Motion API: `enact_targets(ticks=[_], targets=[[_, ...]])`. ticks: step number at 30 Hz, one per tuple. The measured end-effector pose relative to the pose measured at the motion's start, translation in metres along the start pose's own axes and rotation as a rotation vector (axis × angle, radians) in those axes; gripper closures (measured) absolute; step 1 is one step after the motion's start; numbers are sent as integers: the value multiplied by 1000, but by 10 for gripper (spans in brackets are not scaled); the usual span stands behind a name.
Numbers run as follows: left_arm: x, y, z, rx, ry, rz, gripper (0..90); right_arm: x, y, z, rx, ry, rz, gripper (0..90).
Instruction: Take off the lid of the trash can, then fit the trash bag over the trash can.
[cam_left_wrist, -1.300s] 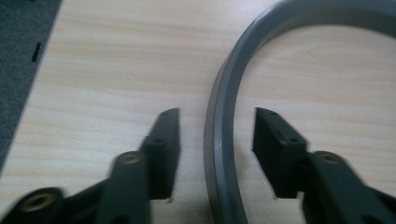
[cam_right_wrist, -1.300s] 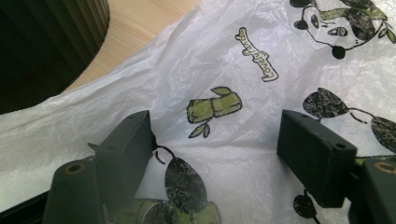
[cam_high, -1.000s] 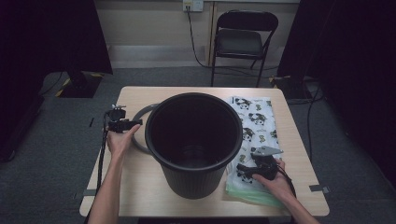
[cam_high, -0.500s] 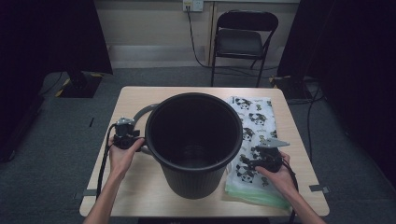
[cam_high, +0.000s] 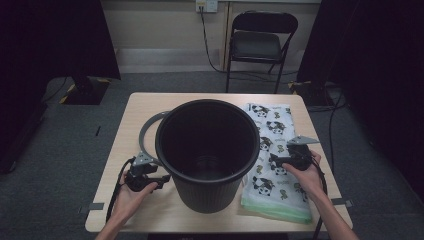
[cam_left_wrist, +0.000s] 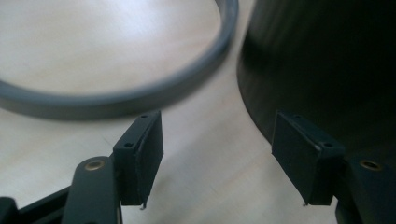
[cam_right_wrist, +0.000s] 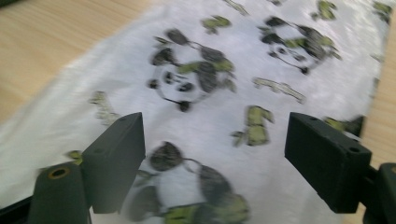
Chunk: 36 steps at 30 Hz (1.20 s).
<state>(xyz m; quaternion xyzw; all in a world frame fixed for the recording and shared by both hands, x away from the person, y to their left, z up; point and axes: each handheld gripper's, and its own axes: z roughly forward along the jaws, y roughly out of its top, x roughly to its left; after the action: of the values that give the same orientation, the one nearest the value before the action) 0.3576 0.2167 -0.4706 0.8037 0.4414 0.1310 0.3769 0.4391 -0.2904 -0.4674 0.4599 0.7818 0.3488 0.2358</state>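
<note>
The left claw (cam_high: 162, 178) has come toward the near edge of the wooden bench (cam_high: 135, 112) and now sits low, just beside the wall of the tall black plastic bin (cam_high: 207, 150); its jaws have just been closing a little but remain released, nothing between them. The right claw (cam_high: 274, 161) has moved a bit farther over the panda-print folded plastic bag (cam_high: 272, 125), released and spread wide, seemingly ready to pick it. The grey plastic ring (cam_high: 145, 135) lies behind the left claw, beside the bin.
</note>
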Motion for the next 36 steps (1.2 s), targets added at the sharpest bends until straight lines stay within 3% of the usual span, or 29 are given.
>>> enact_targets(ticks=[1, 2, 3, 5, 6, 10, 11, 12, 13, 18, 20, 21, 23, 27, 30, 36], targets=[[-3, -3, 1, 22, -10, 2, 337, -4, -1, 2, 9, -16, 17, 204], [-6, -5, 1, 20, -36, -3, 335, -8, -2, 3, 5, -20, 45, 207], [-9, -7, 1, 16, -33, 10, 335, -11, -4, 4, 4, -23, 64, 207], [-10, -11, 5, 45, -3, 41, 351, -13, -5, 5, 11, -37, 55, 207], [-9, -13, 9, 65, 2, 27, 350, -15, -5, 6, 9, -33, 55, 207], [-8, -15, 15, 47, 52, 75, 341, -20, -4, 7, 8, -47, 52, 206], [-9, -15, 17, 52, 59, 114, 328, -21, -2, 7, 14, -52, 46, 206], [-10, -15, 18, 48, 61, 121, 303, -23, 0, 8, 15, -59, 35, 208], [-10, -15, 20, 41, 58, 101, 275, -25, 2, 10, 12, -62, 34, 208], [-6, -15, 24, 27, 58, 116, 179, -39, 16, 25, 32, -83, 26, 220], [-5, -15, 25, 22, 59, 118, 159, -46, 20, 32, 39, -86, 43, 284], [-5, -15, 25, 21, 61, 118, 153, -49, 21, 37, 51, -84, 43, 326], [-6, -15, 26, 17, 63, 113, 144, -55, 21, 46, 77, -111, 31, 328], [-5, -15, 26, 16, 61, 119, 138, -66, 22, 57, 63, -134, 72, 340], [-5, -16, 26, 10, 61, 118, 137, -70, 23, 66, 97, -163, 40, 366], [-5, -19, 26, -12, 61, 114, 137, -82, 29, 73, 102, -225, 115, 310]])
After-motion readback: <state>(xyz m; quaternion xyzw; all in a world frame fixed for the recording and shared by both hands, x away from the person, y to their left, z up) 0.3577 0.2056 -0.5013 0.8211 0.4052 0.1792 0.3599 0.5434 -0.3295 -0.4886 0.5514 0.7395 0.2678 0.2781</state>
